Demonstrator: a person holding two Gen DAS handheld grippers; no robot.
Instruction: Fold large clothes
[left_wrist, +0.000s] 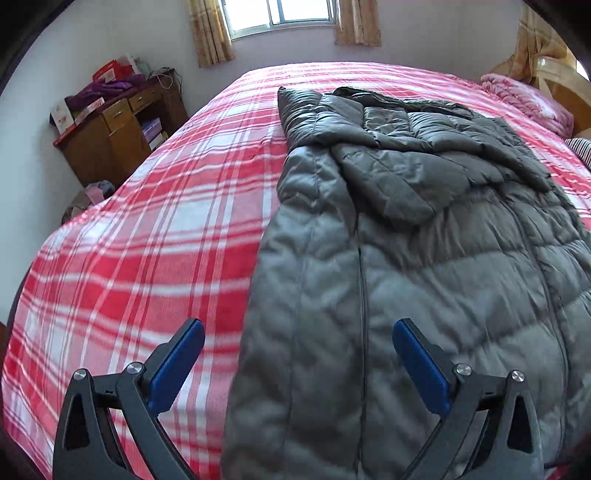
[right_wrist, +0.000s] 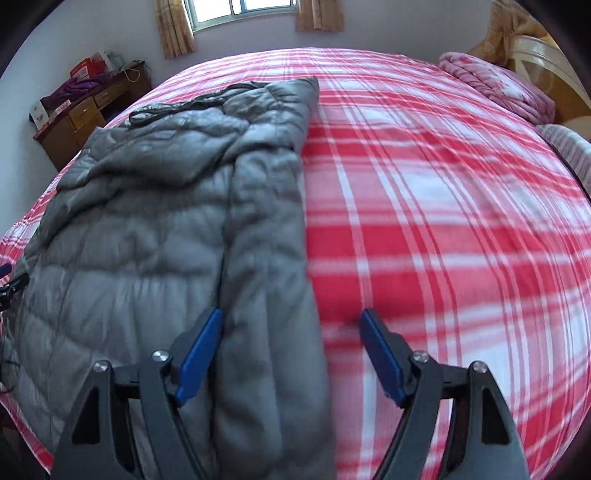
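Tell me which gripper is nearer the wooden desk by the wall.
Left. The left gripper hangs over the jacket's edge on the side toward the wooden desk; the right gripper straddles the jacket's opposite edge, farther away.

A plaid-covered bed (left_wrist: 147, 221) carries a grey padded coat (left_wrist: 424, 240) and pink blanket (left_wrist: 524, 99).
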